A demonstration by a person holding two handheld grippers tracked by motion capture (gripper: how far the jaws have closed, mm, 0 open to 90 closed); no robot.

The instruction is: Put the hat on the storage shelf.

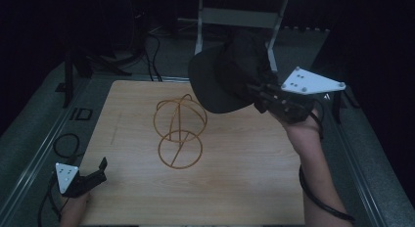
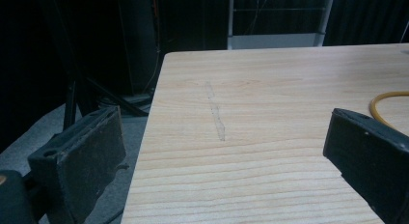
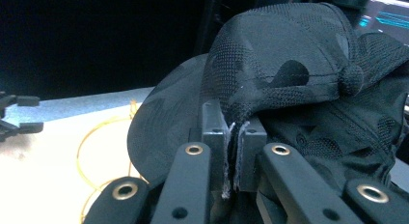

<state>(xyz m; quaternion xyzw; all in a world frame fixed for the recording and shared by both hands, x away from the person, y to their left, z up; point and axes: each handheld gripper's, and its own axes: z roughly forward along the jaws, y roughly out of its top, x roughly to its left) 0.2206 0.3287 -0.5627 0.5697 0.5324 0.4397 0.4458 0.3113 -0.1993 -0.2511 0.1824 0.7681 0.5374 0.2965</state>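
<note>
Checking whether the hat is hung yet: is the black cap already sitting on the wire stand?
No. The black cap is pinched in the right gripper, held in the air beside the wire stand.

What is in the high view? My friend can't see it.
The right tool holds a black cap up above a wooden table. A gold wire stand sits mid-table. The left tool, open, rests at the near left corner.

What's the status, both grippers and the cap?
Right gripper shut on black cap, held above table. Left gripper open, idle at table corner. Gold wire stand unobstructed.
</note>
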